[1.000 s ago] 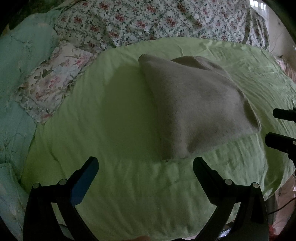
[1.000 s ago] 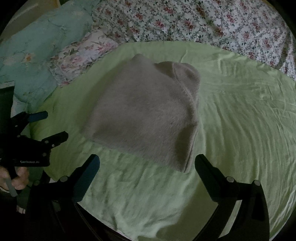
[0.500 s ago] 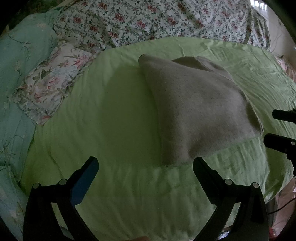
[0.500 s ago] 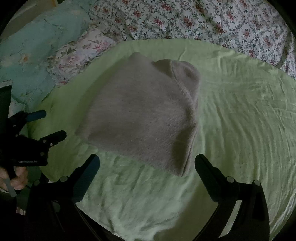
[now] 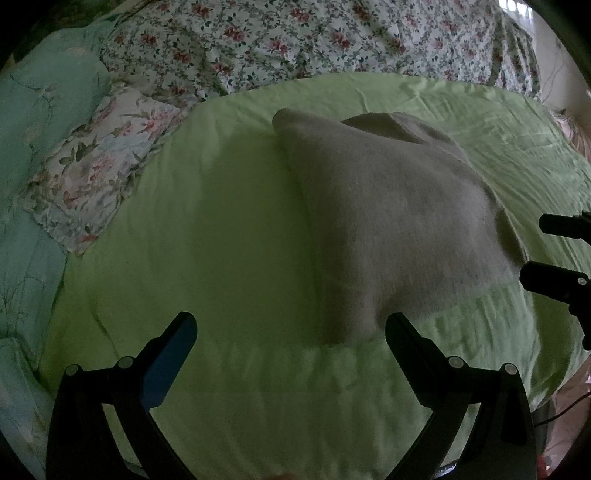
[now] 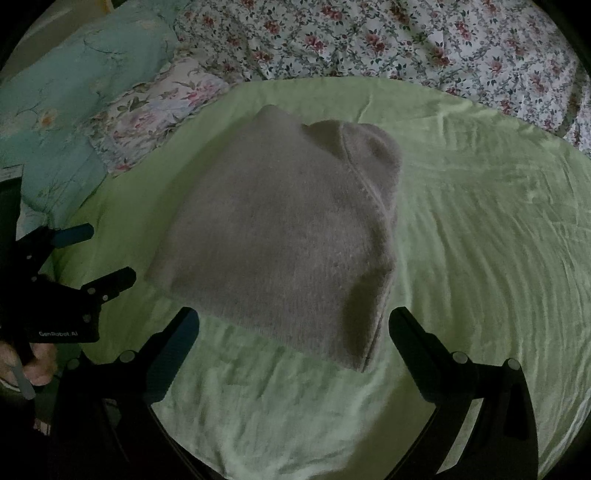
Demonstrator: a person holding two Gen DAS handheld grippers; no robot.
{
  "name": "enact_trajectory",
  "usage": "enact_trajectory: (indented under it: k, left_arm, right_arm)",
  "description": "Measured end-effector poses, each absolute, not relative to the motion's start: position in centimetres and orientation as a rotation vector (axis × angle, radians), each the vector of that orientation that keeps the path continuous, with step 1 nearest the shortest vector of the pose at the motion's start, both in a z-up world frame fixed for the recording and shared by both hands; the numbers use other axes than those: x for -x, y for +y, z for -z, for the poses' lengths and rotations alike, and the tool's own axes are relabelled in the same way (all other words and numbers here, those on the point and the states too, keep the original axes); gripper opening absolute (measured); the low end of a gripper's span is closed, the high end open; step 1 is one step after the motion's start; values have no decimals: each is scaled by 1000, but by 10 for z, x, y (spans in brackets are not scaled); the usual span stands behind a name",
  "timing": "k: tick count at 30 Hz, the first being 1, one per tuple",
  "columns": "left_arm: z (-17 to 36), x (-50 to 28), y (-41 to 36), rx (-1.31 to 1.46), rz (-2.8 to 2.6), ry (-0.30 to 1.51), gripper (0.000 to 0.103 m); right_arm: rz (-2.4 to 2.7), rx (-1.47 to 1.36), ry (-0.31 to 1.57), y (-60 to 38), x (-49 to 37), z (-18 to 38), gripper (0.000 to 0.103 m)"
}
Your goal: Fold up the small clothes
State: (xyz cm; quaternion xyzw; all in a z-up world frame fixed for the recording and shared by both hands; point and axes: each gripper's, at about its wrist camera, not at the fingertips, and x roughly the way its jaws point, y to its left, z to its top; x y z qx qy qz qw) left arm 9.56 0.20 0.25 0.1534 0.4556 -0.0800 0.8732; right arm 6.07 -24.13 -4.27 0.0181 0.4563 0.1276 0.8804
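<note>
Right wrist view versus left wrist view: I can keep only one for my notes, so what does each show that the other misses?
Only the right wrist view shows the hand holding the left gripper. Only the left wrist view shows the right gripper reaching in from the side, and a bright window. Both show the folded grey garment on the green sheet, flowered bedding, and both grippers open, holding nothing.

Green sheet [image 6: 480, 258] bare around folded garment [image 6: 280, 236]; pillows [image 5: 96, 173] crowd left edge.
</note>
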Motion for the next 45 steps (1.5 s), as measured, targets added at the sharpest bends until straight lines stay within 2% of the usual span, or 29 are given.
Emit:
enact_trajectory:
  k: [45]
  left_arm:
    - [-8, -98, -3, -307, 166, 944, 102]
  right_arm:
    - [-259, -42, 944, -238, -67, 39, 102]
